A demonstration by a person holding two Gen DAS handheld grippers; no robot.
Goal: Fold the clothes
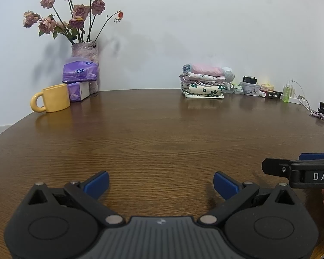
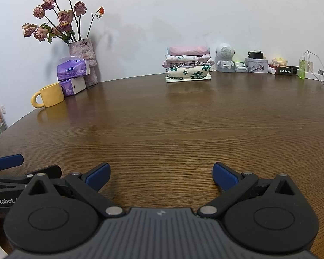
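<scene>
Hovering low over the bare wooden surface (image 2: 162, 125), the left gripper (image 1: 161, 185) and right gripper (image 2: 161, 177) sit side by side, both spread wide and holding nothing. Far off against the wall, the folded clothes stack (image 2: 188, 64) rests beside a small robot-shaped speaker (image 2: 225, 60).

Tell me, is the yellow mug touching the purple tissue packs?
Cannot tell. In both wrist views the yellow mug overlaps the lower of the purple tissue packs, so no gap or contact shows plainly.
</scene>
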